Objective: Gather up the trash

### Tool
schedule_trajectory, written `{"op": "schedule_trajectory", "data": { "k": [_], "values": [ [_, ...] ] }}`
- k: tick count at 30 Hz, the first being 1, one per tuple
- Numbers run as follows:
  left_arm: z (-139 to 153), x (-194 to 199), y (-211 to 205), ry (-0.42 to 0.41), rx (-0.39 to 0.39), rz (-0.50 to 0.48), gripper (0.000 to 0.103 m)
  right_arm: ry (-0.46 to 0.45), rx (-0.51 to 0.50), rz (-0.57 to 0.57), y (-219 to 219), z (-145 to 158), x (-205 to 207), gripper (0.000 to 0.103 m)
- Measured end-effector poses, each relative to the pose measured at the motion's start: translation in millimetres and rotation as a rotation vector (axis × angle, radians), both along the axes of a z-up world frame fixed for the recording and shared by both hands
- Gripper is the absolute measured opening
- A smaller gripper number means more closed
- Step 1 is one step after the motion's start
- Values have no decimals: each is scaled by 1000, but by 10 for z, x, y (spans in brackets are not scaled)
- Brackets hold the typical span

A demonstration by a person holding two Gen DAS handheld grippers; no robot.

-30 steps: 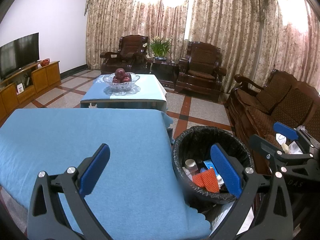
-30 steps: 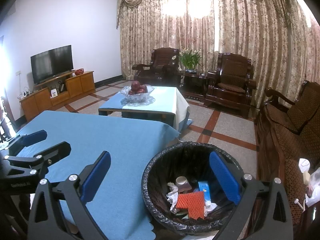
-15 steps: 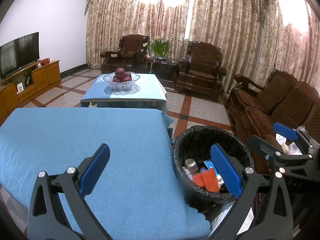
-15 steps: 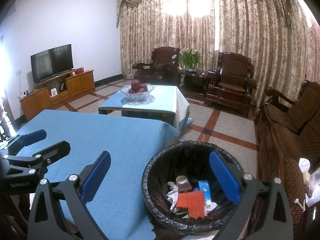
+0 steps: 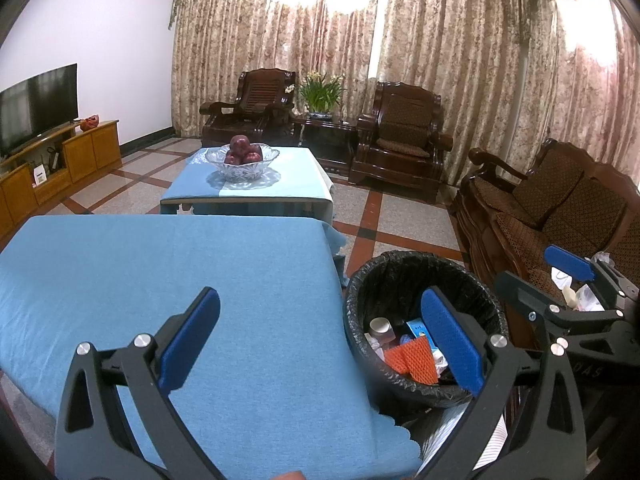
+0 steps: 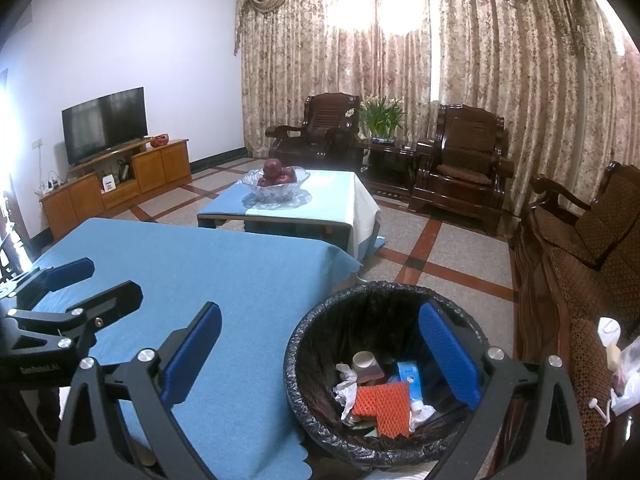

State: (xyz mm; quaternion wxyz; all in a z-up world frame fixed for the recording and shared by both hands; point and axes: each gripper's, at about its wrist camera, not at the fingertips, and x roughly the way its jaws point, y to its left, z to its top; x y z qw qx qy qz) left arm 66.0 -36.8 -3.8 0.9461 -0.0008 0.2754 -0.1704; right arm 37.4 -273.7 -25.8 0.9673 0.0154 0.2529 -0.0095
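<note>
Blue cloth covers the table (image 5: 168, 280), which fills the left and centre of both views and shows no loose litter on its visible surface. Behind it, at upper centre, a second low table carries a glass bowl of red fruit (image 5: 242, 158).

Lower left in the left wrist view, the left tongs (image 5: 320, 336) are spread wide, the 2 blue pads (image 5: 192, 334) well apart and nothing between them; 1 pad hangs over the cloth, the other over the bin. They touch nothing.

Lower centre right stands the trash bin (image 5: 360, 300), lined with a black bag, just beside the table's right edge. Inside lie an orange foam net (image 6: 382, 404), crumpled white paper (image 6: 346, 388), a small blue carton (image 6: 408, 376) and a capped bottle (image 6: 366, 362).

In the right wrist view, the right tongs (image 6: 320, 354) are also spread wide and empty, framing the bin's mouth without contact.

At far right, on the wooden sofa (image 5: 560, 216), white wrappers and a plastic bag (image 6: 626, 372) sit near the seat edge.

Judging by this, the table looks cleared and the collecting seems nearly finished; those sofa items may be next, though I cannot tell whether they are rubbish. To do it well, keep both tongs wide until a pad sits on either side of a piece, pinch light wrappers at a bunched part, and release only over the middle of the bin.
</note>
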Motion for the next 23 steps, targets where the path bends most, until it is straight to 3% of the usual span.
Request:
{"op": "schedule_trajectory", "data": {
  "k": [23],
  "values": [
    [-10, -22, -4, 12, 3, 9, 98, 1, -1, -1, 0, 5, 12, 97]
  ]
}}
